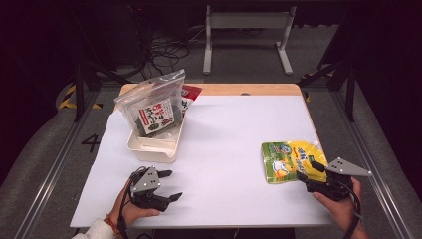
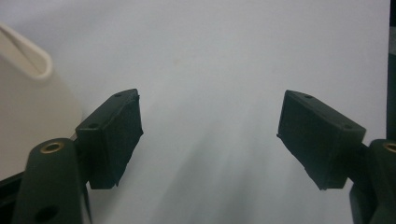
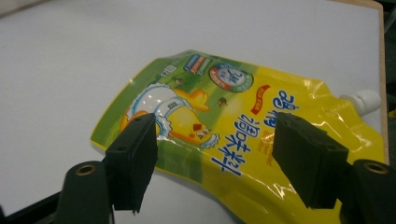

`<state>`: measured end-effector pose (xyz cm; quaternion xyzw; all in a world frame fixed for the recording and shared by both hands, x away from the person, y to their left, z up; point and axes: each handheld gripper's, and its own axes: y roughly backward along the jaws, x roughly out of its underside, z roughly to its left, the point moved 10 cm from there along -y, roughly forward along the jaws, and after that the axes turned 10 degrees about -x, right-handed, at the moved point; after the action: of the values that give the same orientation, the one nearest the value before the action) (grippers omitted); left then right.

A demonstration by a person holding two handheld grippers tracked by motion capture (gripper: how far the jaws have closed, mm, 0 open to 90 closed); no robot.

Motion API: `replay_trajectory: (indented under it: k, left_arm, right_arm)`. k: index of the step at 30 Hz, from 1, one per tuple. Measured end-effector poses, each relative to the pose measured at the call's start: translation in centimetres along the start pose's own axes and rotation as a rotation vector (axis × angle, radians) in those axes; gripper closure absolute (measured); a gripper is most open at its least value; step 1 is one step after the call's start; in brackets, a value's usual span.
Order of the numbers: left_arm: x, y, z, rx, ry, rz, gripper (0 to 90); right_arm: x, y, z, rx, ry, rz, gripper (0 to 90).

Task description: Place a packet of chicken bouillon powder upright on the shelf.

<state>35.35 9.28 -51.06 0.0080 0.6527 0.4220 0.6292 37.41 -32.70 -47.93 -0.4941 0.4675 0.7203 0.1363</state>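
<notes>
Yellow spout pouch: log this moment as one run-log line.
right gripper: open, over yellow spout pouch | left gripper: open, empty, beside white bin | pouch: flat on table

Glossy plastic pouch (image 3: 243, 126) — matt tabletop (image 1: 229, 139)

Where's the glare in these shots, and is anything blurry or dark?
Right gripper view: glare streaks on the yellow pouch near its white cap. Left gripper view: soft blur, faint shadow streaks on the white table. High view: table lit, surroundings dark.
</notes>
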Motion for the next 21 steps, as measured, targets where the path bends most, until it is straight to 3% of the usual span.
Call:
replay_trajectory:
  k: [6, 11, 21]
  left_arm:
    - [0.2, -0.7, -0.7, 0.029, -0.036, 0.027, 22.2]
    - [0.2, -0.8, -0.7, 0.041, -0.037, 0.03, 20.2]
    - [0.2, -0.8, -0.9, 0.055, -0.054, 0.032, 19.5]
  right_arm:
    - [0.9, 0.4, -0.7, 0.018, -0.022, 0.01, 29.7]
    - [1.7, 0.2, -1.4, 0.043, -0.034, 0.031, 26.7]
    - [2.7, 0.7, -3.8, 0.094, -0.131, 0.019, 21.4]
